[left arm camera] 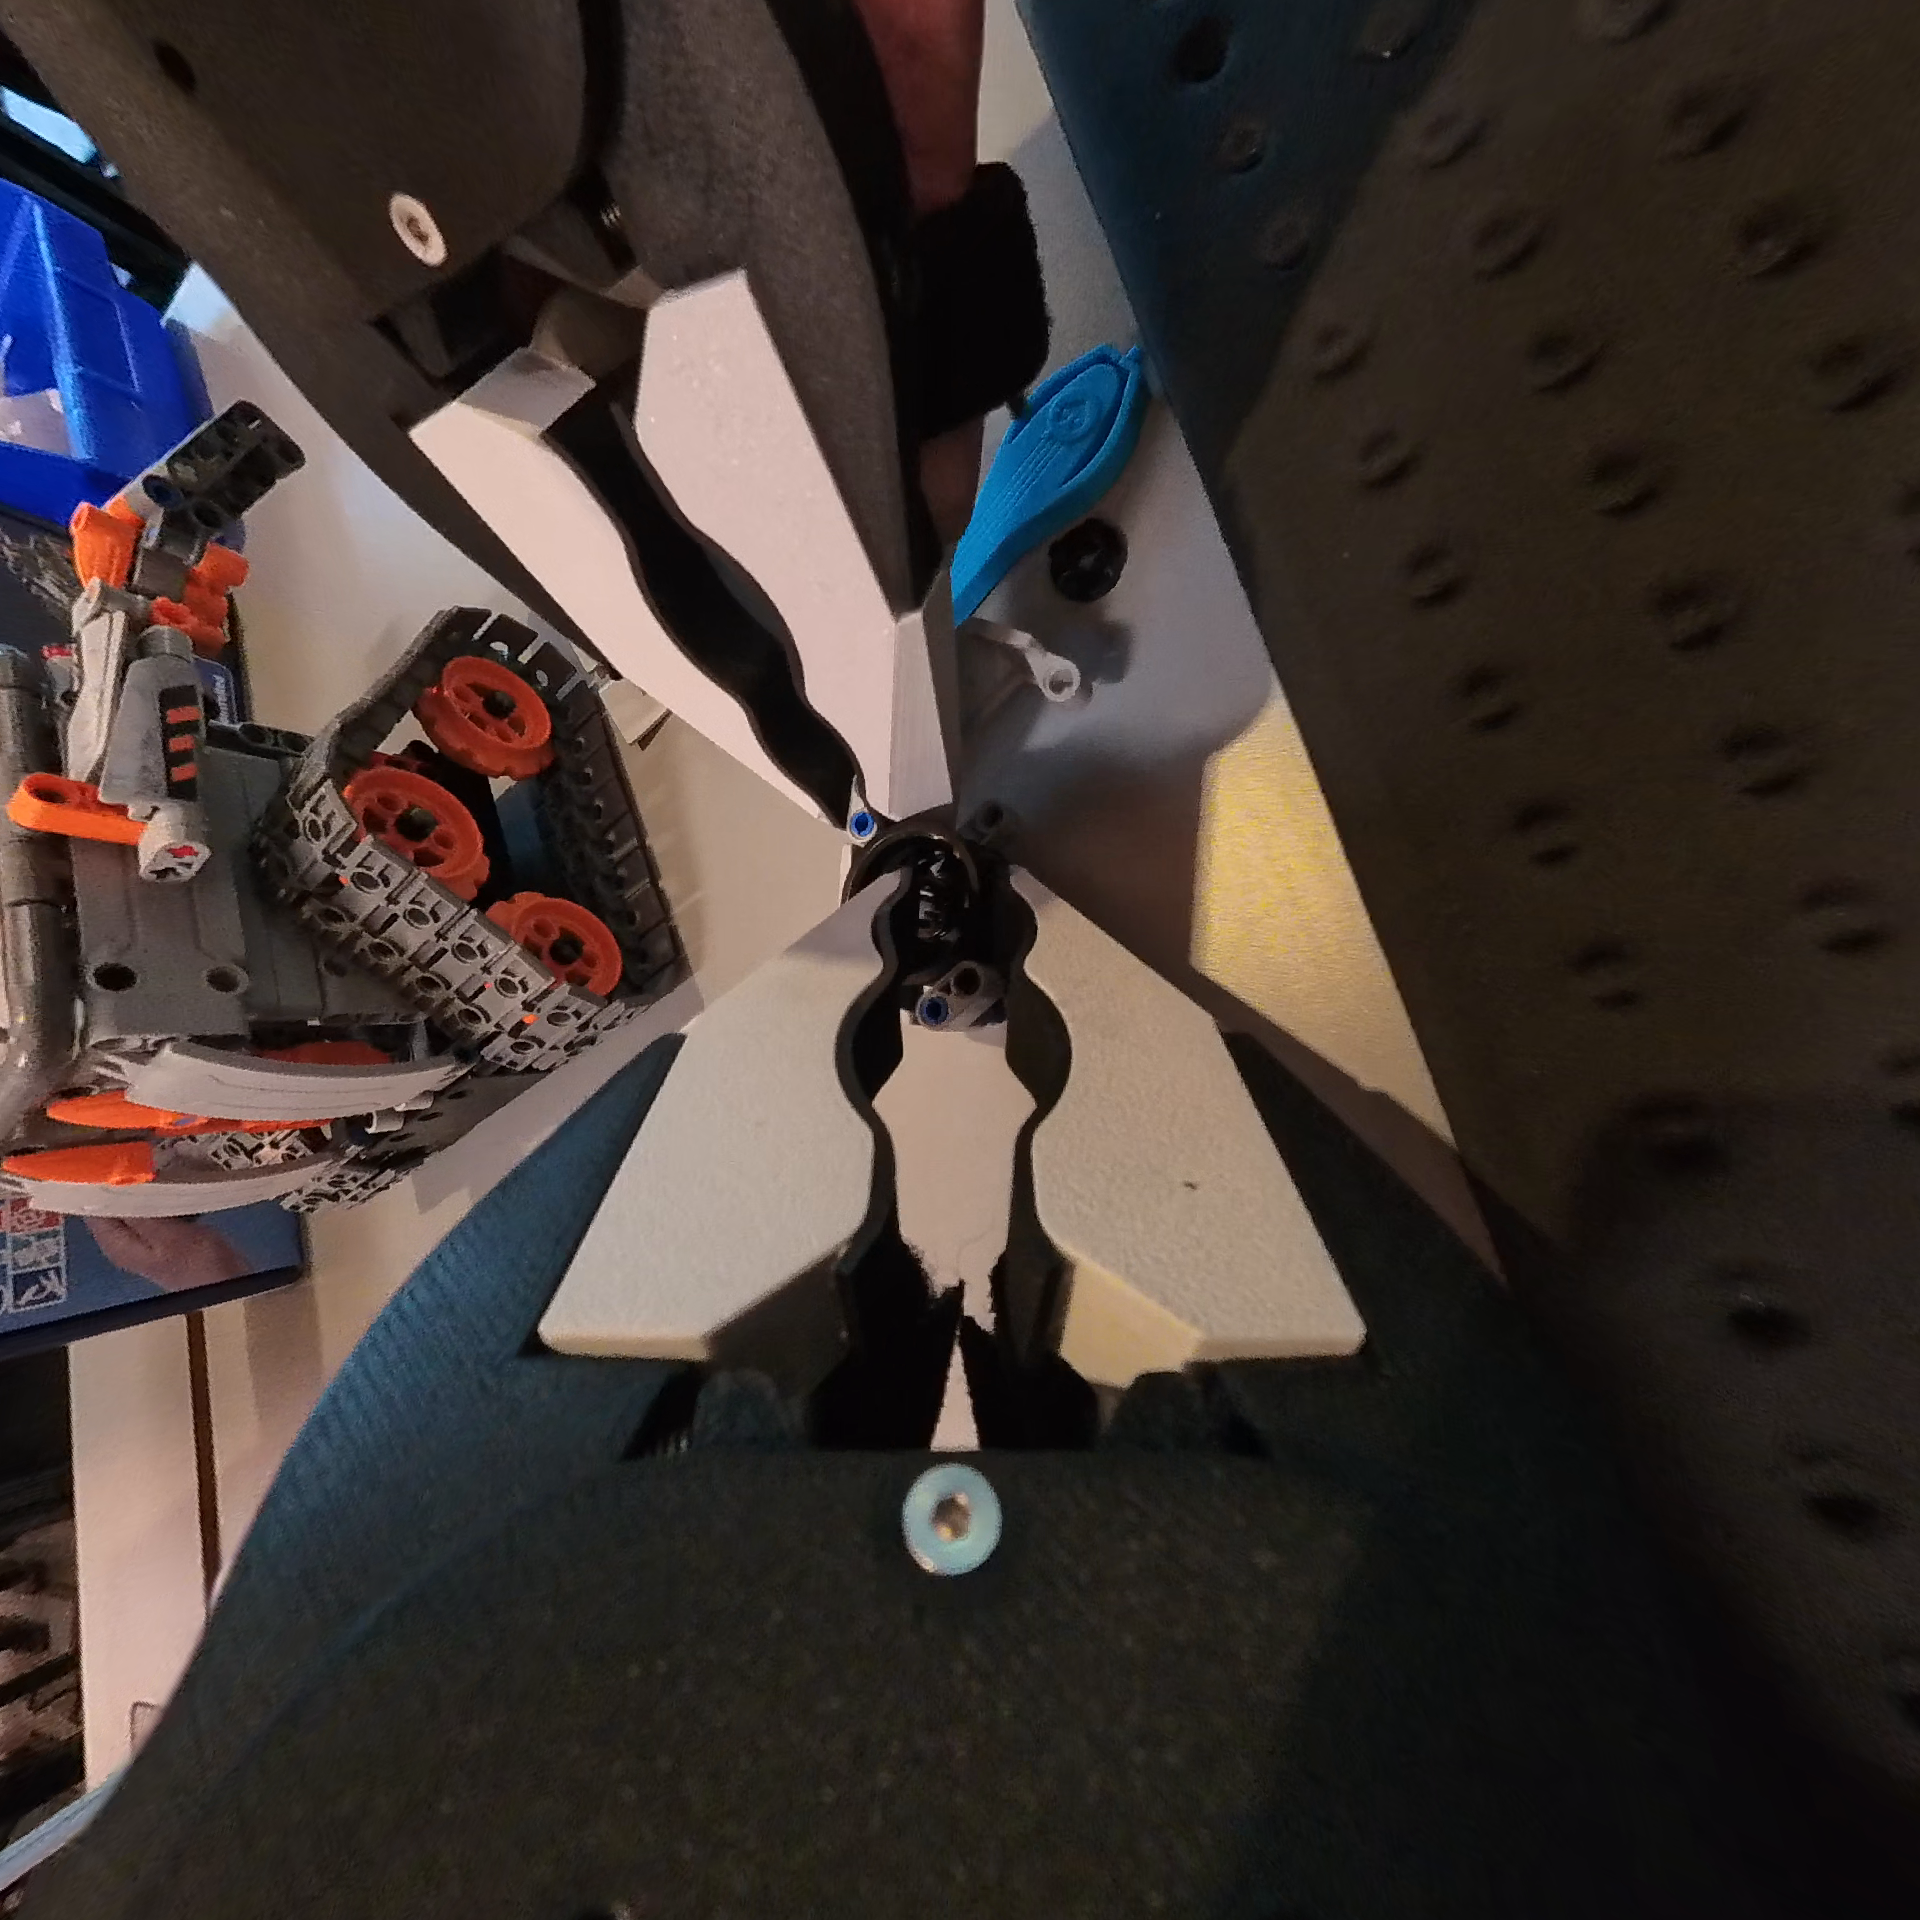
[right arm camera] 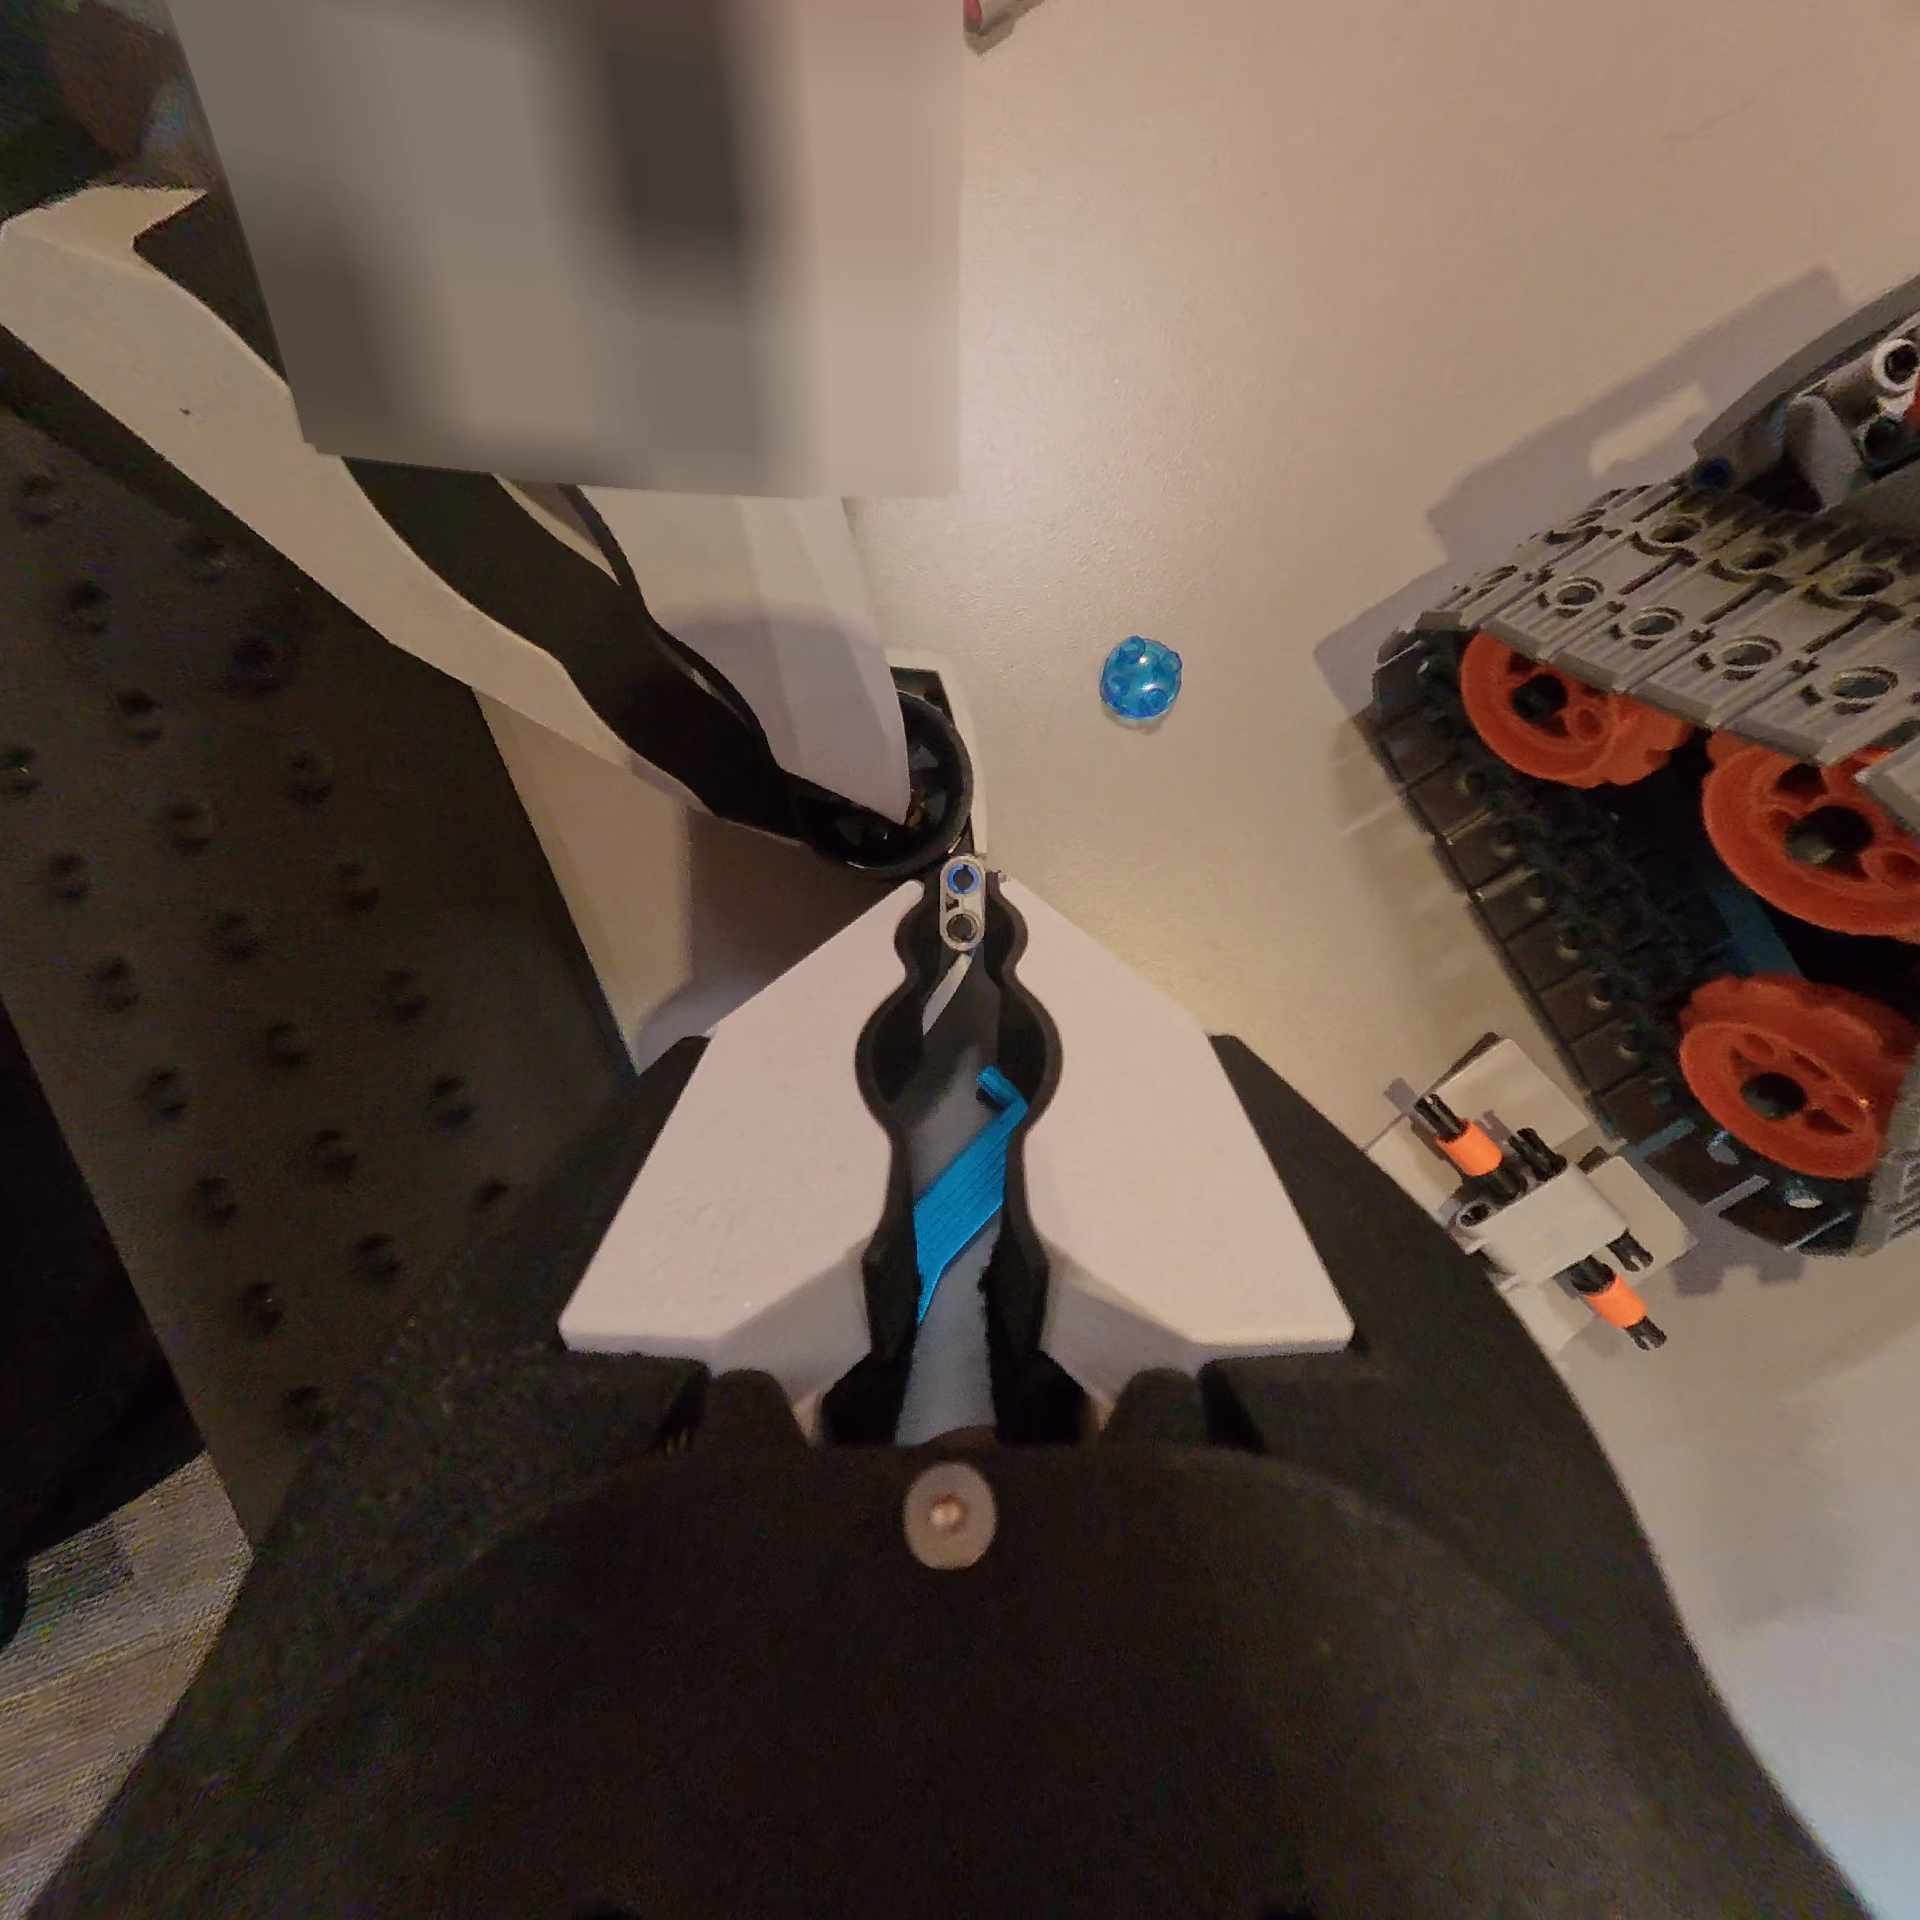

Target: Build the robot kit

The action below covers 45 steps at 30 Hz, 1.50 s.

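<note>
left gripper [left arm camera: 951, 914] clamped on black ring piece [left arm camera: 920, 847] w/ grey 2-hole connector [left arm camera: 961, 1000]; right gripper [right arm camera: 961, 904] clamped on grey 2-hole liftarm [right arm camera: 961, 902], tips touching. tracked model [left arm camera: 416, 883] nearby.

You have two grippers meeting tip to tip, right gripper [right arm camera: 961, 914] and left gripper [left arm camera: 940, 935]; one tracked vehicle model [right arm camera: 1704, 862] with three orange wheels [right arm camera: 1558, 717] right of yours, one blue round stud [right arm camera: 1141, 681] ahead.
</note>
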### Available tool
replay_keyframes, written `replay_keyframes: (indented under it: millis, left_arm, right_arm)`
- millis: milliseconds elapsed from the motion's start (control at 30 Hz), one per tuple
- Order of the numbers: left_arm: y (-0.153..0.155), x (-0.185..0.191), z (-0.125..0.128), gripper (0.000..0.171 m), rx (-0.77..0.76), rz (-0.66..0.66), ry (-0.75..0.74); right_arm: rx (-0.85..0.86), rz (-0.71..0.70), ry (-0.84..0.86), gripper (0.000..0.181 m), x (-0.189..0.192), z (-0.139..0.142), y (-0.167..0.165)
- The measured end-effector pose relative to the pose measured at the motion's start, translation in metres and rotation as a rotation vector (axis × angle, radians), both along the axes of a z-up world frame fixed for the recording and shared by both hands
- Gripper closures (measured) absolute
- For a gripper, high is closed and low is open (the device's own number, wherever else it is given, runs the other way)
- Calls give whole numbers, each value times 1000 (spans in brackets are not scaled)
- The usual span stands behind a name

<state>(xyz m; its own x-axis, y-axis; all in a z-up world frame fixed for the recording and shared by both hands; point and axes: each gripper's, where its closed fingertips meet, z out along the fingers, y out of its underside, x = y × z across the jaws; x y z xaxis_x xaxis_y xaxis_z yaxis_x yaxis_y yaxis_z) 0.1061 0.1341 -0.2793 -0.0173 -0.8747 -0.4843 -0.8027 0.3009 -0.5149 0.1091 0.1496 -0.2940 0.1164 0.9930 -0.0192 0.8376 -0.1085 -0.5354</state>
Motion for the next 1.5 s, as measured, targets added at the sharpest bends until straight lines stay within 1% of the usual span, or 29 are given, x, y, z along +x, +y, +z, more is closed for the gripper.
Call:
replay_keyframes:
  millis: [167, 300, 367, 600, 800, 1067, 1300, 1400, 1467, 1500]
  left_arm:
    - [0, 1, 0, 160, -12, -5, -7]
    - [2, 2, 1, 161, -17, -3, -5]
    - [2, 2, 1, 161, -29, 2, -11]
    - [3, 2, 1, 161, -46, 12, -16]
    - [4, 3, 0, 161, -42, 26, -16]
    - [5, 3, 0, 161, -30, 30, -16]
    - [5, 4, 0, 161, -29, 26, -28]
    - [4, 4, 0, 161, -28, 24, -33]
    - [4, 4, 0, 161, -22, 23, -34]
    - [4, 4, 0, 161, -23, 24, -35]
  right_arm:
    - [-19, 43, -55, 177, 4, 2, -1]
    - [-163, 77, -44, 176, 3, 1, 0]
    - [-200, 91, -50, 175, 4, 1, -1]
    - [-140, 84, -83, 175, 8, 2, -6]
    - [-142, 80, -72, 175, 11, 0, -16]
    - [-120, 125, -56, 176, 11, -2, -15]
    - [-86, 161, -96, 176, 13, -4, -14]
    - [-103, 179, -115, 175, 14, -3, -15]
    - [-100, 174, -115, 167, 14, -2, -13]
    - [-103, 166, -99, 167, 13, 0, -12]
